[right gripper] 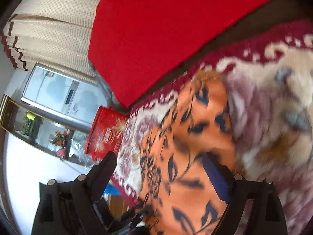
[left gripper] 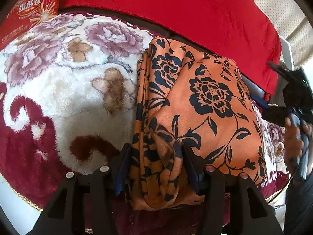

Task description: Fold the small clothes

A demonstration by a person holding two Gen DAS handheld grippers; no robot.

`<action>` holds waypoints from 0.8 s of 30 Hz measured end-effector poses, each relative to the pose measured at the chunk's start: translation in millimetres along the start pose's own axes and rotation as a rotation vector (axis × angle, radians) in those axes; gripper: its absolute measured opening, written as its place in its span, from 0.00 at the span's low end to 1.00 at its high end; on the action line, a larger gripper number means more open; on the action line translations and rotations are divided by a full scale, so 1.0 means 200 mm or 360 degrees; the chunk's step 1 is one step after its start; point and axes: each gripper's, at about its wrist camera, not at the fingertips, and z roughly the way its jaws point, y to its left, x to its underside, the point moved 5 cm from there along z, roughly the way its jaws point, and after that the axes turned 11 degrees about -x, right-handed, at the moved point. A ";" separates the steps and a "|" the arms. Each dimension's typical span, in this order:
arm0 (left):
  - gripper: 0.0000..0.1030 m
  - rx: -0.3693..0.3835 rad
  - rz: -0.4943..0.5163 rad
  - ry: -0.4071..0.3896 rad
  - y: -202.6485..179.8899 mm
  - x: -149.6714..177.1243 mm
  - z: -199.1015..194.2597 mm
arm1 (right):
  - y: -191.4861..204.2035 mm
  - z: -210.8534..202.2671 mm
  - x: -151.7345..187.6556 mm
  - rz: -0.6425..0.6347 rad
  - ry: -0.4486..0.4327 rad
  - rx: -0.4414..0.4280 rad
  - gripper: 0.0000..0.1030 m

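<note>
An orange garment with black flowers lies folded on a plush floral blanket. My left gripper stands at the garment's near left edge, its jaws apart with a bunched fold of the cloth between them; whether they press on it I cannot tell. The right gripper and the hand holding it show at the right edge, beside the garment's right side. In the blurred right wrist view, my right gripper is open and hovers over the garment, with the cloth under its right finger.
A red cushion lies behind the garment. A red snack box stands at the blanket's far left corner and shows in the right wrist view. Beige curtains, a white appliance and a glass shelf are beyond.
</note>
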 end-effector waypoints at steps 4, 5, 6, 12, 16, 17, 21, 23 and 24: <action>0.52 -0.0039 0.0011 -0.0008 -0.03 0.01 0.00 | -0.33 0.16 -0.03 0.0020 0.0182 0.0384 0.71; 0.52 -0.0051 0.0019 -0.0010 -0.03 0.01 0.00 | -0.35 0.19 -0.02 0.0004 0.0220 0.0385 0.61; 0.52 -0.0069 0.0034 -0.0022 -0.04 0.01 -0.01 | -0.35 0.19 -0.01 -0.0044 0.0199 0.0384 0.56; 0.53 -0.0153 0.0070 -0.0055 -0.09 0.01 -0.02 | -0.21 0.12 -0.01 -0.0231 0.0152 0.0533 0.64; 0.53 -0.0201 0.0107 -0.0083 -0.12 0.03 -0.07 | -0.09 0.04 0.08 -0.0245 0.0097 0.0509 0.77; 0.53 -0.0213 0.0117 -0.0095 -0.13 0.03 -0.09 | -0.05 0.01 0.13 -0.0272 0.0094 0.0522 0.77; 0.53 -0.0242 0.0156 -0.0154 -0.12 0.03 -0.16 | 0.00 -0.06 0.29 -0.0318 0.0115 0.0564 0.77; 0.53 -0.0249 0.0168 -0.0183 -0.12 0.04 -0.21 | 0.00 -0.07 0.37 -0.0317 0.0115 0.0577 0.77; 0.53 -0.0253 0.0175 -0.0199 -0.12 0.04 -0.22 | 0.00 -0.07 0.39 -0.0320 0.0121 0.0583 0.77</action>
